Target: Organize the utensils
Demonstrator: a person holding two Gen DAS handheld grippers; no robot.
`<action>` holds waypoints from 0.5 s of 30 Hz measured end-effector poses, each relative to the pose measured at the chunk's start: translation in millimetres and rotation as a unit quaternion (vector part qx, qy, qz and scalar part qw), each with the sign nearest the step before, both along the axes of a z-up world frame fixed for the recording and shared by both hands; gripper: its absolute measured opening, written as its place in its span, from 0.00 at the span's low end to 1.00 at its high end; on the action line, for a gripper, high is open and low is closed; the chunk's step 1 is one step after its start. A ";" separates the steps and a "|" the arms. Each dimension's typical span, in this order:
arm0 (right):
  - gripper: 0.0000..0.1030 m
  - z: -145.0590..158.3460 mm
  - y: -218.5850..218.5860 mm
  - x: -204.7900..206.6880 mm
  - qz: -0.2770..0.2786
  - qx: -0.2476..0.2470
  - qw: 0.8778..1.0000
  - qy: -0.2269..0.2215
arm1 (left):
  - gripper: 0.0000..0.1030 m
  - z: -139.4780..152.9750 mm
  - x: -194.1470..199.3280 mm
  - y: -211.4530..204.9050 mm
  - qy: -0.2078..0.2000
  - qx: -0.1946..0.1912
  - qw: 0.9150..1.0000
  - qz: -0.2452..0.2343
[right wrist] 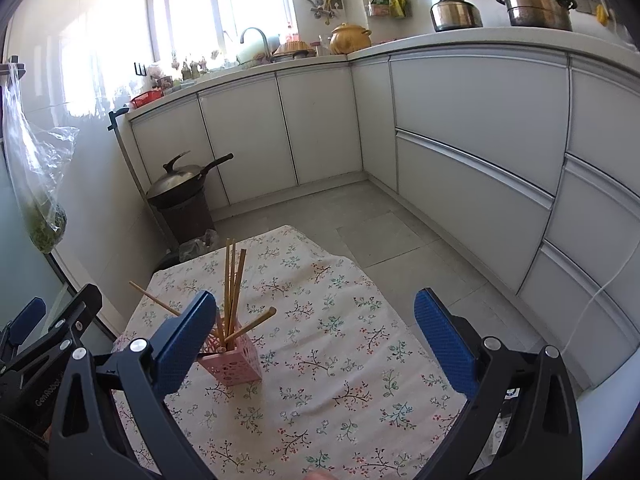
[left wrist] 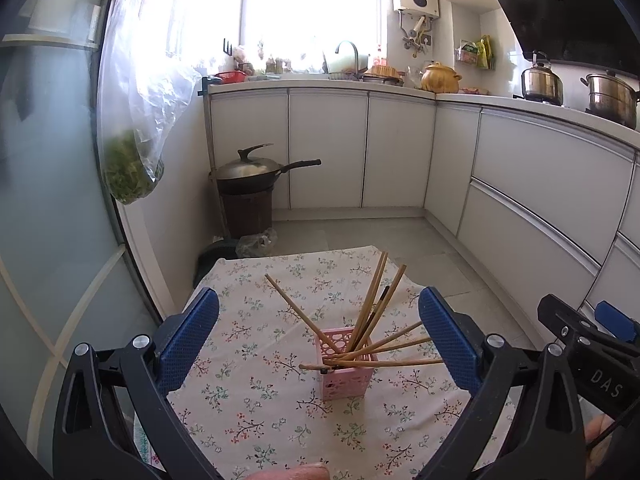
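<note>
Chopsticks (left wrist: 372,312) all stand in the pink holder (left wrist: 347,364) on the tabletop (left wrist: 256,400); none lies loose. Left gripper (left wrist: 320,344) and right gripper (right wrist: 316,340) fingers spread, empty. Task apparently complete.

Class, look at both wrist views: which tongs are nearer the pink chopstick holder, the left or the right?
Left. The left tongs frame the pink chopstick holder between their open fingers; the right tongs sit off to its right, holder beside their left finger.

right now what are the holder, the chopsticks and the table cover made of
Holder: looks like matte pink plastic, moulded with round cut-outs. Chopsticks: probably bamboo or wood, pale tan and unglossy; one looks darker. Cover: seems printed fabric, floral, with soft wrinkles.
</note>
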State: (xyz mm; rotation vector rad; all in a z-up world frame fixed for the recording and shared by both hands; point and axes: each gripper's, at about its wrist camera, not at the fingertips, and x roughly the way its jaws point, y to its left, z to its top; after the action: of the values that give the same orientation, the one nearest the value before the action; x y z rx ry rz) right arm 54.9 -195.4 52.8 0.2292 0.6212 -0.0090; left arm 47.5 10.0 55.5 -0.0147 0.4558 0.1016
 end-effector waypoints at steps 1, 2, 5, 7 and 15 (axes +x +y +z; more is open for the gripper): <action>0.94 -0.2 -0.1 0.3 0.000 0.000 1.000 0.001 | 0.93 -0.5 0.3 -0.3 0.001 0.000 1.000 0.000; 0.94 -0.7 -0.5 0.6 0.000 0.001 1.000 0.002 | 0.93 -0.6 0.6 -0.2 0.001 0.000 1.000 0.001; 0.94 -2.2 -1.3 1.8 0.001 0.001 1.000 0.006 | 0.93 -0.4 -0.3 -0.5 0.001 -0.001 1.000 0.001; 0.94 -3.6 -0.6 2.5 0.001 0.001 1.000 0.009 | 0.93 -0.3 0.1 -1.3 0.001 0.001 1.000 0.000; 0.94 -7.8 0.4 6.7 0.000 -0.002 1.000 0.017 | 0.93 -1.4 0.0 -1.9 0.002 0.002 1.000 0.001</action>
State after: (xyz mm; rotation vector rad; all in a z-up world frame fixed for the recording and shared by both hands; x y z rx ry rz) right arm 61.6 -195.1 45.0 0.2254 0.6556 -0.0136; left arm 47.5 8.1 54.1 -0.0110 0.4594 0.1043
